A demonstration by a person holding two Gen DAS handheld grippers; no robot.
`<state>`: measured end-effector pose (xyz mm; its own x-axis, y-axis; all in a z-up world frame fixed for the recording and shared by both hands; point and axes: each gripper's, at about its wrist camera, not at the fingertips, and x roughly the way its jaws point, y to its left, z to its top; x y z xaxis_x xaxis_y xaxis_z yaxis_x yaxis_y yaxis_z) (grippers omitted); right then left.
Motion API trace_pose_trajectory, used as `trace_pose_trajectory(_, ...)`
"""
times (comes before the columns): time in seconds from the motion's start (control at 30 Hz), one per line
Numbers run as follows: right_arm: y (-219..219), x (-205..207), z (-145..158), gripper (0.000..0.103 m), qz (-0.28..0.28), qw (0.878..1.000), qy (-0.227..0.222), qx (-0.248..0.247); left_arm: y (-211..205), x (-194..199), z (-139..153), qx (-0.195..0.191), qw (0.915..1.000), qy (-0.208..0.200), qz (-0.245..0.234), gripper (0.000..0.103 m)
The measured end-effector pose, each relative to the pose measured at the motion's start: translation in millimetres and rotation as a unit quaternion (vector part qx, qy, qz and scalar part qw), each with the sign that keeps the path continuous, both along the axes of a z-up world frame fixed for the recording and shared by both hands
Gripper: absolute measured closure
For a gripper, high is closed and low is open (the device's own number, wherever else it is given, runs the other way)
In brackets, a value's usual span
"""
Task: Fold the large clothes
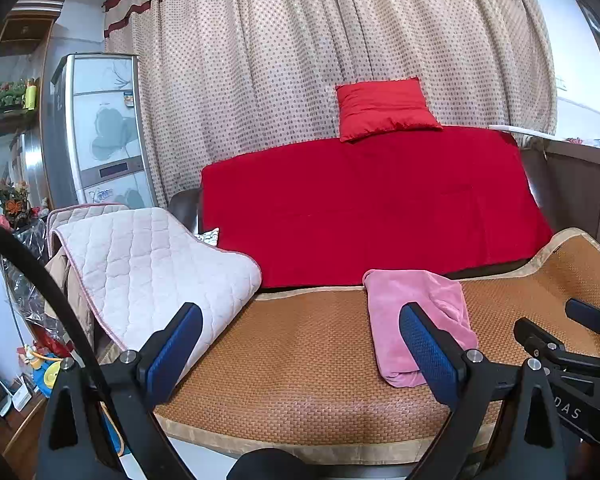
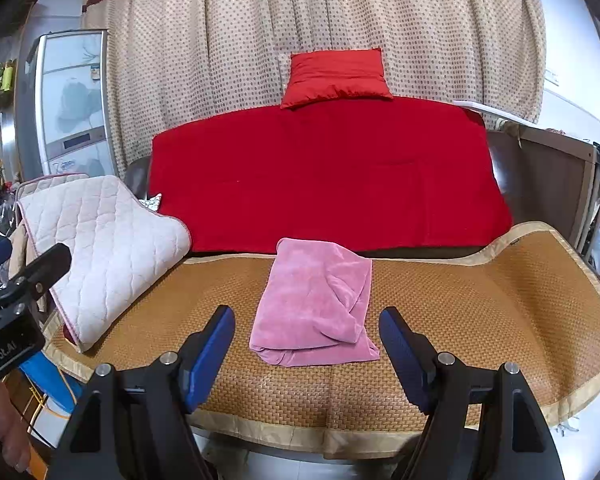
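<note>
Both grippers sit lowest in frame, jaws spread wide with nothing between them: the left gripper (image 1: 300,344) and the right gripper (image 2: 306,344) hover over the woven mat (image 2: 480,312). Pink garment (image 2: 316,304) lies on the mat just ahead of the right one, already folded into a small bundle, well off from the quilted pad (image 2: 104,240). Looks like the fold's basically done, or the start of another. Next move, I'd guess: tidy the near edge or grab the next piece.
</note>
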<state>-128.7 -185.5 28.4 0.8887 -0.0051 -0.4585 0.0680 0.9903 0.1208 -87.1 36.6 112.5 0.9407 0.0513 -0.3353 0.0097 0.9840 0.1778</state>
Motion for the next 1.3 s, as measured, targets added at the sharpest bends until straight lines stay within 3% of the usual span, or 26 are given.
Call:
trace_pose_trajectory(0.4, 7, -2, 2, 0.025, -0.012, 1.000, -0.003, -0.023, 4, 0, -1, -0.001, 1.0000, 0.001, -0.009, 0.004)
trace_pose_trajectory(0.8, 14, -16, 18, 0.025, -0.042, 0.996, -0.035, -0.073, 3, -6, 2, 0.000, 0.9998, -0.002, -0.020, 0.004)
trace_pose_trajectory(1.3, 10, -19, 23, 0.025, -0.044, 0.995, -0.045, -0.074, -5, -12, 0, 0.006, 0.9995, -0.005, -0.029, 0.004)
